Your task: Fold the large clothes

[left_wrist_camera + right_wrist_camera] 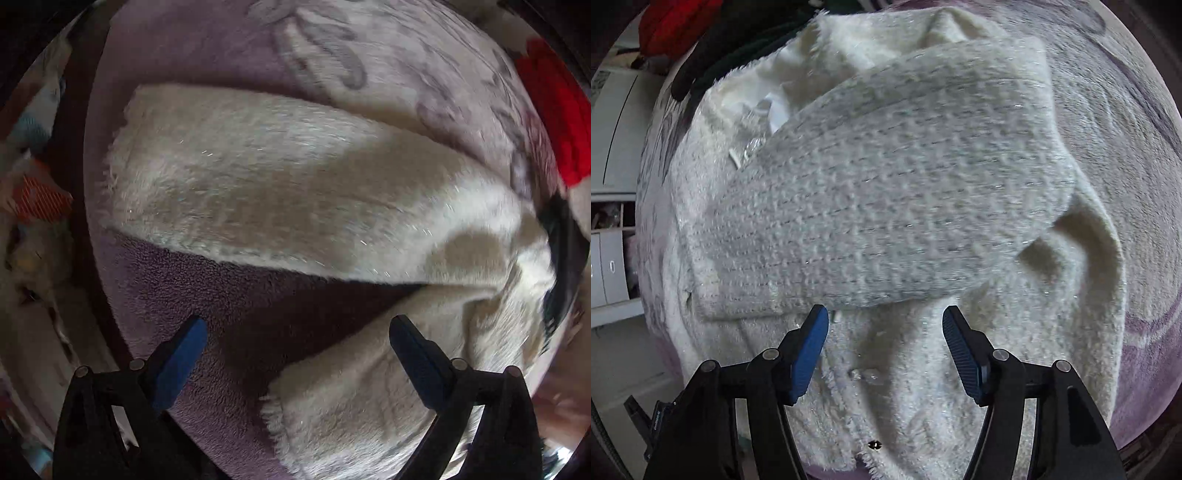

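A fluffy cream knit garment (280,184) with glitter threads lies spread on a purple plush blanket (207,295). In the left wrist view one long part stretches across the middle and a second part (351,406) reaches toward the bottom. My left gripper (295,332) hovers wide open above the purple gap between them, nothing between its blue pads. In the right wrist view a folded-over sleeve (886,192) lies across the garment's body (905,369). My right gripper (884,325) stands open just above the fabric, below the sleeve's edge, holding nothing.
A red cloth (554,122) and a dark cloth (565,240) lie at the right of the blanket; they show again at top left as the red cloth (676,26). White drawers (609,258) stand left of the bed. Clutter lies beyond the bed's left edge (33,199).
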`<act>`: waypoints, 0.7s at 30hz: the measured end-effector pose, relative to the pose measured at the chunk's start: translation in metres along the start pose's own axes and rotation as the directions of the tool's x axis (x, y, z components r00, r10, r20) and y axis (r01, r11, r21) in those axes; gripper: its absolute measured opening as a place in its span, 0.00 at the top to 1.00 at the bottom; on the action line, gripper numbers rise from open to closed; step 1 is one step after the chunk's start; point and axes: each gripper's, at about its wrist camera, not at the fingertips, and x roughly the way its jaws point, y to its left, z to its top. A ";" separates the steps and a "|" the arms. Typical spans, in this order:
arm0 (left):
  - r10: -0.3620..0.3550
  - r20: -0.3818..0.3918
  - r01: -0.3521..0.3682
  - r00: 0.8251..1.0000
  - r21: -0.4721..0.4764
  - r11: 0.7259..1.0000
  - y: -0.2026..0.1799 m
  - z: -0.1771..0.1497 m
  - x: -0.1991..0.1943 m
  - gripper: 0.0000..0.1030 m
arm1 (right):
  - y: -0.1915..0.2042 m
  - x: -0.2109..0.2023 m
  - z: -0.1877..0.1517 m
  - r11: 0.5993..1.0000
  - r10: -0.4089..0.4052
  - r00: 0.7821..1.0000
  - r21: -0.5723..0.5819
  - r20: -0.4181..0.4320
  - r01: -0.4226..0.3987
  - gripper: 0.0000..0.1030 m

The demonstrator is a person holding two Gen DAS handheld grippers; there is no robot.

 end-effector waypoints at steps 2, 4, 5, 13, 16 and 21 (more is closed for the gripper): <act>-0.087 0.000 0.087 0.996 -0.129 0.988 0.028 0.014 0.010 0.09 | 0.029 0.016 0.007 0.999 -0.028 1.000 -0.019 -0.012 0.028 0.35; -0.161 0.044 0.167 0.986 -0.217 0.962 0.047 0.028 0.017 0.09 | 0.036 0.022 0.001 0.999 -0.041 0.999 -0.019 -0.023 0.041 0.35; -0.184 0.067 0.195 0.981 -0.244 0.950 0.053 0.037 0.020 0.10 | 0.038 0.024 -0.001 0.999 -0.048 0.999 -0.018 -0.020 0.048 0.35; -0.056 0.280 0.117 0.958 -0.206 0.972 0.039 0.077 0.014 0.56 | 0.046 0.025 -0.024 0.990 -0.128 0.990 -0.054 0.057 0.131 0.33; -0.038 0.373 0.091 0.927 -0.126 0.988 0.027 0.091 0.000 0.89 | 0.048 0.025 -0.034 0.981 -0.176 0.982 -0.067 0.062 0.180 0.33; -0.185 0.358 0.218 0.915 -0.054 0.974 0.026 0.137 0.003 0.85 | 0.054 0.017 -0.046 0.974 -0.210 0.972 -0.066 0.105 0.217 0.33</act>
